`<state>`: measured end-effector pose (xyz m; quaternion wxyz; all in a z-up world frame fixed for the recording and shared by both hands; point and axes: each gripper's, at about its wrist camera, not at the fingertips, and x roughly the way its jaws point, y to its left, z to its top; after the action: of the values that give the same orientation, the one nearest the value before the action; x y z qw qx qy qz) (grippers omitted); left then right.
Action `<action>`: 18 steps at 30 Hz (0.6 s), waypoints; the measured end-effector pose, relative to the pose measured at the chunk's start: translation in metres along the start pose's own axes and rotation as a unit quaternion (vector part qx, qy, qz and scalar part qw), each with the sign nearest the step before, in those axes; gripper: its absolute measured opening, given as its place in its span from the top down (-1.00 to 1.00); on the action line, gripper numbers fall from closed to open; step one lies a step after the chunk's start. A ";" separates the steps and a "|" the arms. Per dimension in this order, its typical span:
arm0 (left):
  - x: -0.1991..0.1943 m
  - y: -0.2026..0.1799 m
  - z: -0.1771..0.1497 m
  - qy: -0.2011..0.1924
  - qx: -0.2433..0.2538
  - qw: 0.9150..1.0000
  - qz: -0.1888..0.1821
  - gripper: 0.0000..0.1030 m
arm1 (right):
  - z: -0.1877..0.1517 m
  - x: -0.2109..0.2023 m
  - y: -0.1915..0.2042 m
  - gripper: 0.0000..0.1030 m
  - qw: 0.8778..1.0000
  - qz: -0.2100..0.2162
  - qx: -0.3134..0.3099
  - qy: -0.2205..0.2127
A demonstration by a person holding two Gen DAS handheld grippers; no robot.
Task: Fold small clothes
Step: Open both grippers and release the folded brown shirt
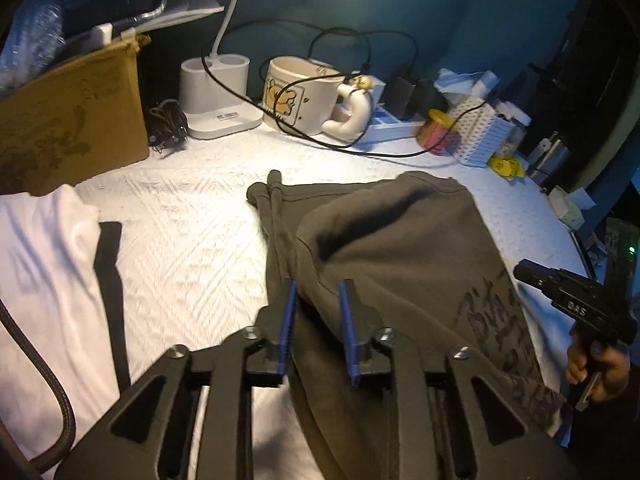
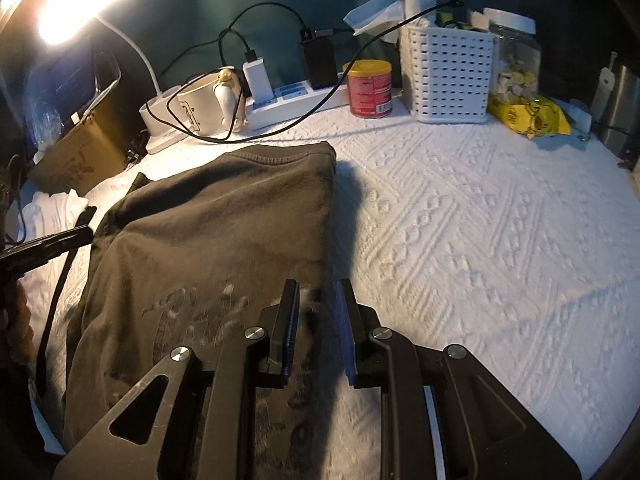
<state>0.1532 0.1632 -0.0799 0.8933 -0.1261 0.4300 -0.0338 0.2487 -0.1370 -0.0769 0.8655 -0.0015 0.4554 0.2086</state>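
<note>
Across the frame's middle, my left tongs (image 1: 316,300) stand slightly open over the olive shirt (image 1: 400,248), right tongs (image 2: 318,300) pinching its edge.

Open white quilted cover (image 2: 480,240) right of dark olive printed garment (image 2: 208,232). Rear edge blocked: cream cartoon mug (image 1: 300,96), white perforated basket (image 2: 450,74), looping black cables (image 1: 320,140). Left side blocked by brown cardboard box (image 1: 72,120).

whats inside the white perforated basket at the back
Above the rim of the white basket, crumpled white tissue or paper sticks up. Whatever lies lower is hidden behind its walls.
</note>
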 end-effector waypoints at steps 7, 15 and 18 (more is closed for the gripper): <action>-0.022 -0.023 -0.031 -0.008 0.022 1.000 0.000 0.00 | -0.013 -0.022 0.000 0.60 1.000 -0.001 0.000 -0.013; -0.047 -0.048 -0.080 0.009 0.078 0.997 0.006 0.00 | -0.035 -0.042 0.004 0.60 1.000 0.003 -0.003 -0.021; -0.056 -0.056 -0.097 0.015 0.091 0.996 -0.008 0.00 | -0.044 -0.049 0.003 0.60 1.000 0.002 -0.002 -0.023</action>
<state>0.0456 0.0999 -0.0815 0.8944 -0.0474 0.4373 -0.0816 0.1886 -0.1605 -0.0637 0.8752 0.0026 0.4353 0.2112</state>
